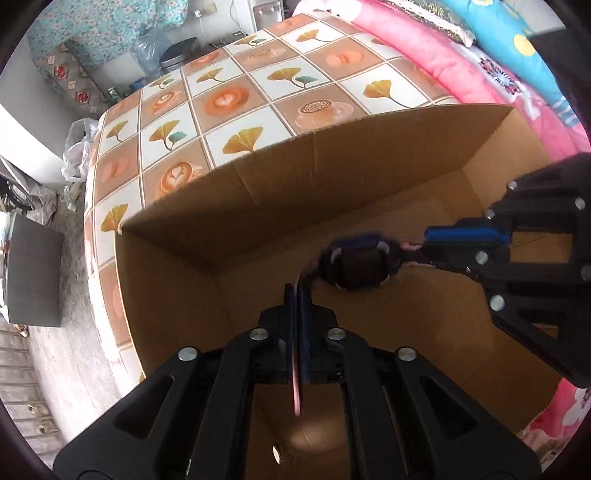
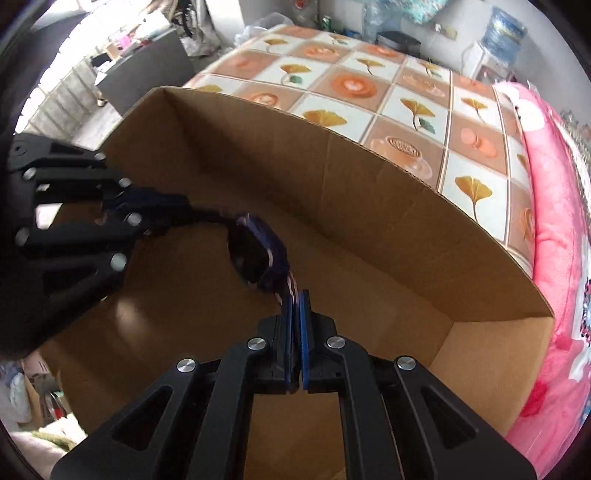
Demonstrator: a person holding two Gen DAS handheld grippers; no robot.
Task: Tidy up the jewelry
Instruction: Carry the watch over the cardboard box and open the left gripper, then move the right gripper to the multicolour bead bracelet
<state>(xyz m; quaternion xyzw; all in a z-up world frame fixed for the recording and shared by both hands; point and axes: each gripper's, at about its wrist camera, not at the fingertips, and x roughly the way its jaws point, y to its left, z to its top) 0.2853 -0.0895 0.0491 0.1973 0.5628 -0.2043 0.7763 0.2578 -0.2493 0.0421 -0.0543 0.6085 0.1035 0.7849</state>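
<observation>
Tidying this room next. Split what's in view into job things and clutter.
In the job:
watch, a strap end in each gripper
left gripper
right gripper
cardboard box beneath them

Lying about:
patterned tablecloth
pink quilt
water bottle
plastic bag

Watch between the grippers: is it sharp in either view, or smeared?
Left wrist view: the watch is motion-smeared, its edges soft, while the cardboard box rim stays crisp. Right wrist view: watch dark and blurred too; fisheye bends the box rim.
</observation>
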